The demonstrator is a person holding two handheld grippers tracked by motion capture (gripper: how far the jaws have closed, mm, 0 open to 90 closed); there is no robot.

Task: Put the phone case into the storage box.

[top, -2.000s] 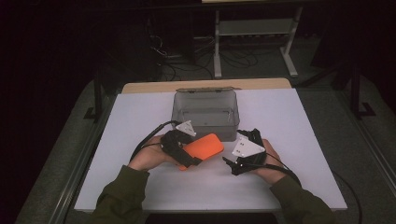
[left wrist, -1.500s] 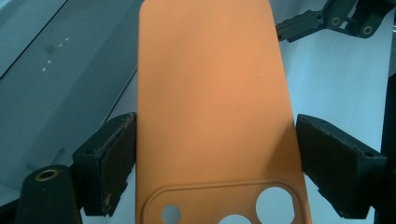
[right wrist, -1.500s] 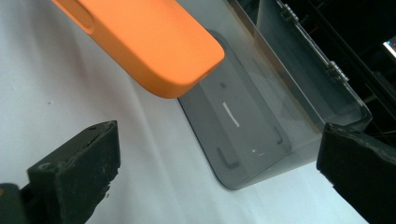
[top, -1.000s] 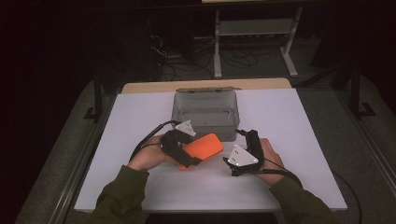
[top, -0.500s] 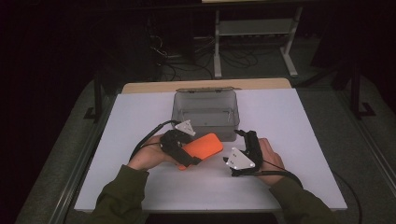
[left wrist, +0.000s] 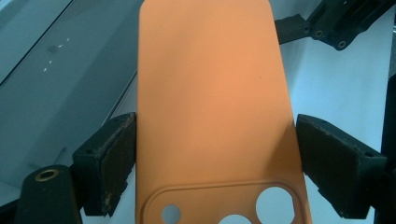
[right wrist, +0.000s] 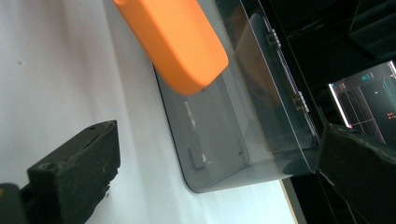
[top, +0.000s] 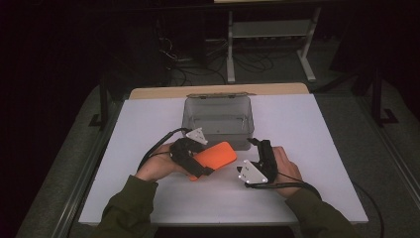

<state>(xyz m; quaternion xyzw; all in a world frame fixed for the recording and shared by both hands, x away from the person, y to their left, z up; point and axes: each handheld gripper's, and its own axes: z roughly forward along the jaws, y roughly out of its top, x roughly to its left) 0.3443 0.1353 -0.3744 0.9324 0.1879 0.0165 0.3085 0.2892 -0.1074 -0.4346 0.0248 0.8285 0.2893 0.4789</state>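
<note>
Two grippers here, one per hand. Left gripper is clamped on an orange rounded silicone phone case, its black pads pressing the case's long edges just above the camera cutouts, as the left gripper view shows. That case sits tilted above the white bench, right in front of a clear grey plastic box with a hinged lid folded back behind it. Right gripper has its jaws spread wide with nothing between them, pointing toward the box's near right corner; in the right gripper view both the orange case and the box wall sit ahead of those open jaws. Case and right gripper are near each other but apart. Cables trail off both grippers across the bench.
</note>
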